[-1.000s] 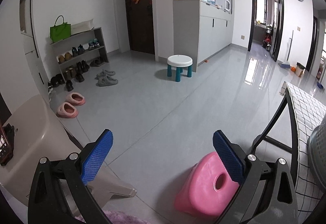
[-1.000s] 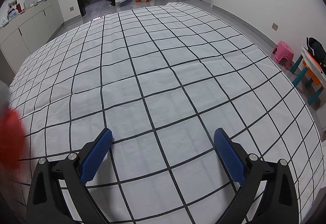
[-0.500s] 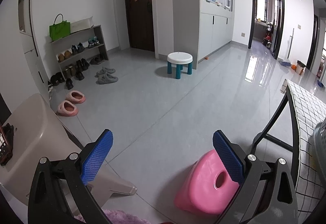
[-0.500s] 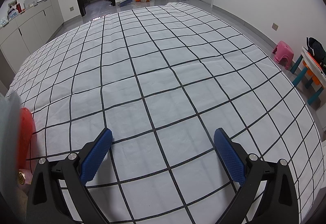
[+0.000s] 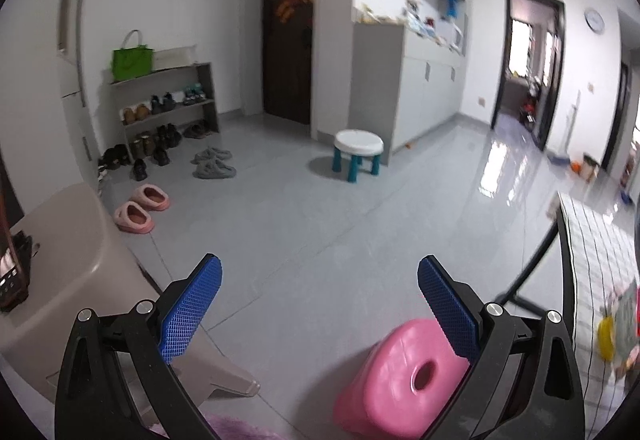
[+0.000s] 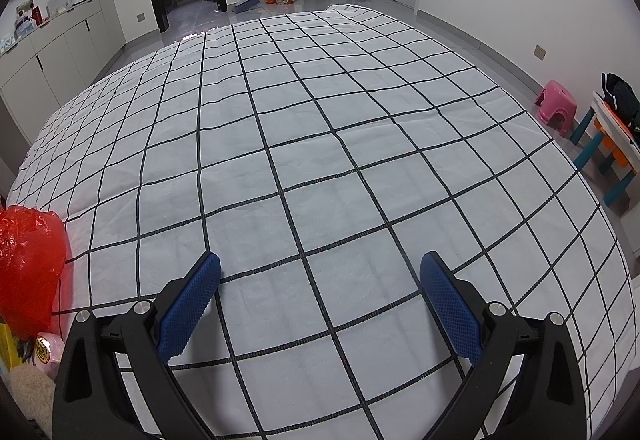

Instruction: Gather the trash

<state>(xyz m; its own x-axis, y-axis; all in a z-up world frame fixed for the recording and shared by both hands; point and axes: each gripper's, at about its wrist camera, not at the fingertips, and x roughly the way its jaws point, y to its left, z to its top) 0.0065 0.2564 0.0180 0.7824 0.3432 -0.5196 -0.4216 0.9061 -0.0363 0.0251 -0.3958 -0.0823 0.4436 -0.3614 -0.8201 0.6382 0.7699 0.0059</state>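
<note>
Both grippers, left gripper [image 5: 319, 306] and right gripper [image 6: 320, 302], gape wide, holding nothing.

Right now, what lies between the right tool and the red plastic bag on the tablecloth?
In the right wrist view, only bare checked tablecloth lies between the right tool and the red plastic bag; nothing stands on that stretch.
</note>
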